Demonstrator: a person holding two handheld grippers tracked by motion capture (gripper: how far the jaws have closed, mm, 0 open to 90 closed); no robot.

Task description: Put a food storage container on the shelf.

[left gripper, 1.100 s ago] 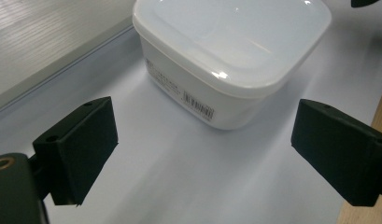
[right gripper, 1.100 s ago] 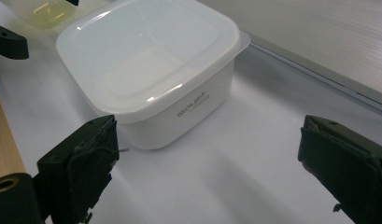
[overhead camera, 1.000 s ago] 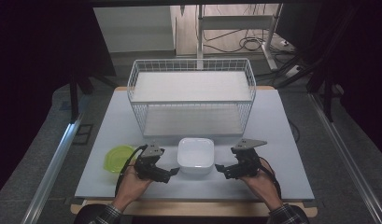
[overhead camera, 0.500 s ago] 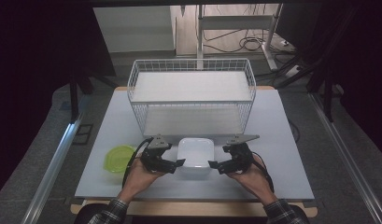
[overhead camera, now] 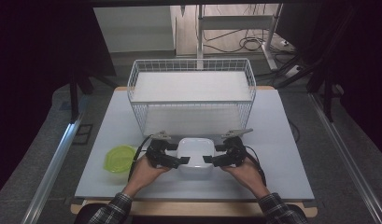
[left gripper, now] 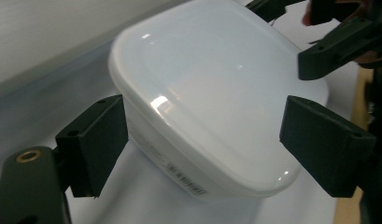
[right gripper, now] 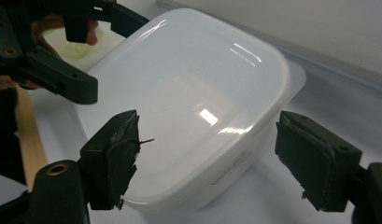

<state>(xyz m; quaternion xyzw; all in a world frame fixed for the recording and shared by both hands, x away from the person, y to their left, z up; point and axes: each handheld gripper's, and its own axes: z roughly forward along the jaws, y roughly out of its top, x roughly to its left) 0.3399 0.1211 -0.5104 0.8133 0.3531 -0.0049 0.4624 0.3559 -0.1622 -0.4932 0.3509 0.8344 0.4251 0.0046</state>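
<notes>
In the high view, a white container (overhead camera: pixel 195 156) sits upside down at lower centre of the table (overhead camera: pixel 282 154), between the left gripper (overhead camera: pixel 173 160) and the right gripper (overhead camera: pixel 213 159), each with jaws spread at one of its sides. Above it stands a white wire basket (overhead camera: pixel 192 95), nothing visible inside. A green lid (overhead camera: pixel 120 157) lies at lower left, partly behind the left hand (overhead camera: pixel 143 171). Bare tabletop lies to the right.

In the left gripper view, the container (left gripper: pixel 212 93) lies between the wide-open jaws; whether they touch it is unclear. The right gripper (left gripper: pixel 338 37) shows at upper right, cut off.

In the right gripper view, the container (right gripper: pixel 188 98) sits between parted jaws. The left gripper (right gripper: pixel 58 46) is at upper left, the lid (right gripper: pixel 79 39) mostly hidden behind it.
</notes>
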